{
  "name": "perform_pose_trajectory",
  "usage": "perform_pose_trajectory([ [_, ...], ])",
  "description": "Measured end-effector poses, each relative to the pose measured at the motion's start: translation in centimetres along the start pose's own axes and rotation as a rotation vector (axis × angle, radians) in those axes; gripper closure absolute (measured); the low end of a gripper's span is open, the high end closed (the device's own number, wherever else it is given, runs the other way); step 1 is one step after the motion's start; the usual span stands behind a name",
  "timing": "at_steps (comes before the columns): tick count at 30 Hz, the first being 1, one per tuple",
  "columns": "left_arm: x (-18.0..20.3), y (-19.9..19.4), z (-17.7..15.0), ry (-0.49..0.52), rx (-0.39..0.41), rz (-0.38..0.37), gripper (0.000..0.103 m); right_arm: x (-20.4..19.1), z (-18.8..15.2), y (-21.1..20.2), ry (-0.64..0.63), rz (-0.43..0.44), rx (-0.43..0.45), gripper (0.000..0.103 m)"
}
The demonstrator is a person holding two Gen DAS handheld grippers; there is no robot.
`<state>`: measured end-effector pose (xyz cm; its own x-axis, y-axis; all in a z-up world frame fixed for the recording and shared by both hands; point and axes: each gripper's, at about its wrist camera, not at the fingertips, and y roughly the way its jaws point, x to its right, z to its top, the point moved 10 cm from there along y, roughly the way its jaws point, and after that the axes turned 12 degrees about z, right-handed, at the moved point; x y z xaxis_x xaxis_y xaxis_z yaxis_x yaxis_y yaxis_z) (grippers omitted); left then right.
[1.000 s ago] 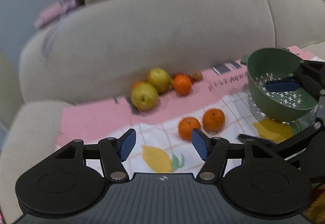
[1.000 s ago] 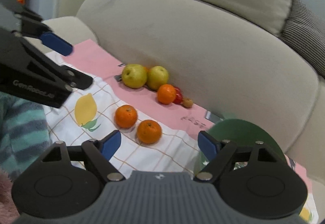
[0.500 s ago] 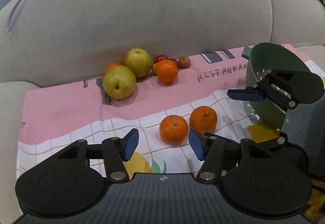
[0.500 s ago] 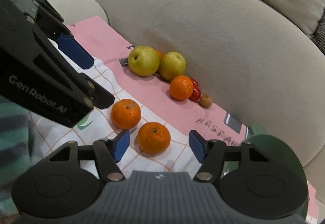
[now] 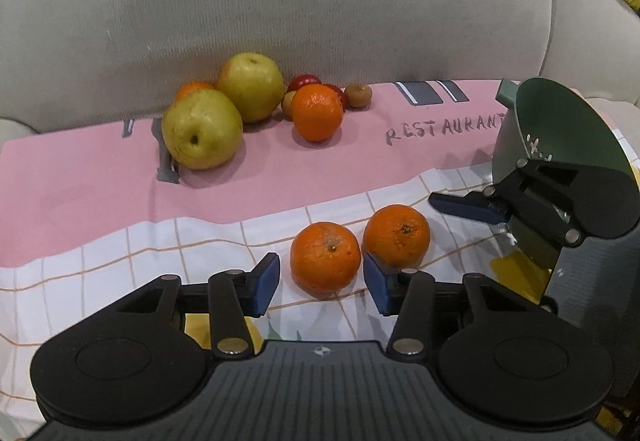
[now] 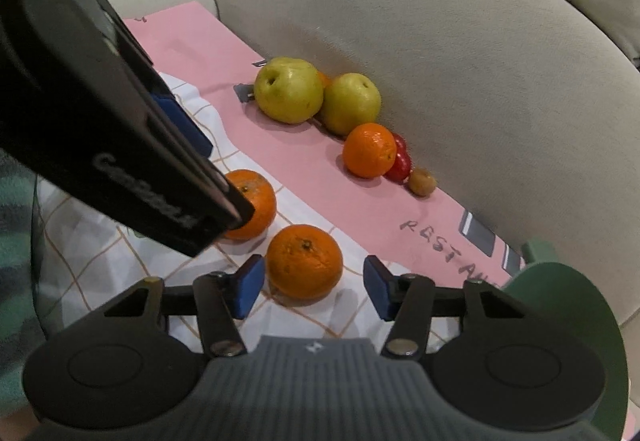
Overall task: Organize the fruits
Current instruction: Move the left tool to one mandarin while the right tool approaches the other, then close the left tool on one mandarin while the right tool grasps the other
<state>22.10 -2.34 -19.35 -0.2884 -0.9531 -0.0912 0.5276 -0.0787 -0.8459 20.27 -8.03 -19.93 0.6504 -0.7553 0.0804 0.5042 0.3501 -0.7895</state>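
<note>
Here the left gripper (image 5: 320, 283) has its jaws spread wide, and the near orange (image 5: 325, 259) sits squarely in the gap between the blue pads, close to each but not visibly pinched. The second orange (image 5: 397, 235) lies just beyond the gripper's right pad, touching or nearly touching the first. Likewise the right gripper (image 6: 314, 289) is parted wide: that second orange (image 6: 305, 261) rests between its pads, nearer the left one, with clear space to the right one. Further ahead of both pairs of jaws, against the sofa back (image 5: 280, 1), sit two pears (image 5: 202, 129), another orange (image 5: 317, 112) and some small red fruit on the pink cloth (image 5: 100, 193). The green colander (image 5: 560, 121) stands tilted, off to the right of the jaws.
</note>
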Motion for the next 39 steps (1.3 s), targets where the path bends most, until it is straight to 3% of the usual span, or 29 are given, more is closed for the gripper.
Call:
perform_pose_trajectory([
  [8, 0.4, 1.5, -0.2, -0.013, -0.025, -0.01, 0.046, -0.1, -0.5, 1.2, 0.023, 0.028, -0.021, 0.06],
  [21, 0.6, 1.4, -0.1, -0.033, 0.022, 0.002, 0.055, 0.2, -0.4, 1.5, 0.046, 0.023, -0.026, 0.06],
  [29, 0.1, -2.2, 0.3, -0.058, 0.09, 0.027, 0.055, 0.6, 0.7, -1.4, 0.067, -0.012, 0.023, 0.061],
  [39, 2.1, -8.3, 0.1, -0.04, 0.199, 0.044, 0.055, 1.0, 1.7, -8.2, 0.097, -0.083, 0.12, 0.061],
])
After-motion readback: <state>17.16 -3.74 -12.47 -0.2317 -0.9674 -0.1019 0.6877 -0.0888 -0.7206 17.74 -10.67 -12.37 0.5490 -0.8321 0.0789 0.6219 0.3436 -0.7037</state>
